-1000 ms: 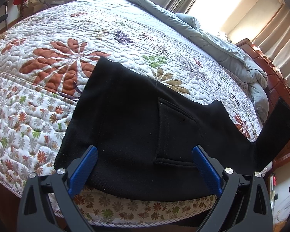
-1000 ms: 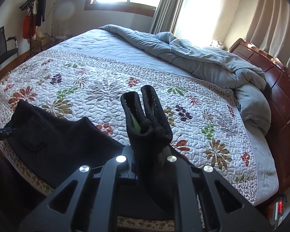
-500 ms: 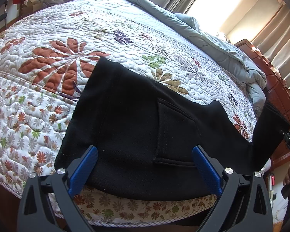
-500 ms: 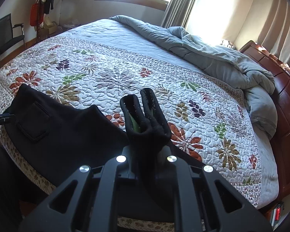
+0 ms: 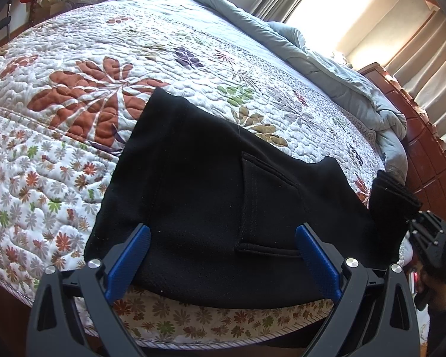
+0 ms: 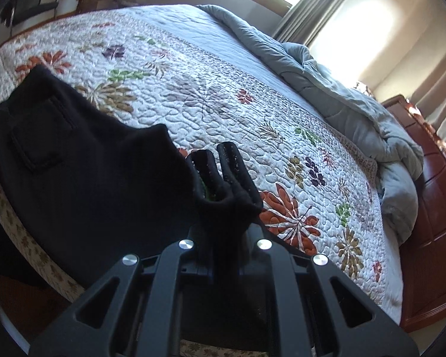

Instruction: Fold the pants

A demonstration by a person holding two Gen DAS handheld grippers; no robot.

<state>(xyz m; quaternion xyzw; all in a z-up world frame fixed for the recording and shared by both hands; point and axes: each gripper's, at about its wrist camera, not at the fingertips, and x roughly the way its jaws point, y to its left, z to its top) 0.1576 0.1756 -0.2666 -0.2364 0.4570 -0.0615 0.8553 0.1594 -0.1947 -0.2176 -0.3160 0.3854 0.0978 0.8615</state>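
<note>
My right gripper [image 6: 223, 178] clamps a fold of the black pants [image 5: 211, 196] over the bed [image 5: 74, 136], my left gripper [image 5: 223, 255] spread wide above them.

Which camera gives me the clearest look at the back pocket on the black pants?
The left wrist view: the back pocket sits large and central on the black pants, stitching visible, between the open left gripper. The right wrist view shows the pocket small and dim at the left edge, beside the right gripper shut on bunched fabric.

black pants [image 6: 98, 172] bunched in right hand-held gripper [image 6: 223, 175] over quilt [image 6: 223, 89]
</note>
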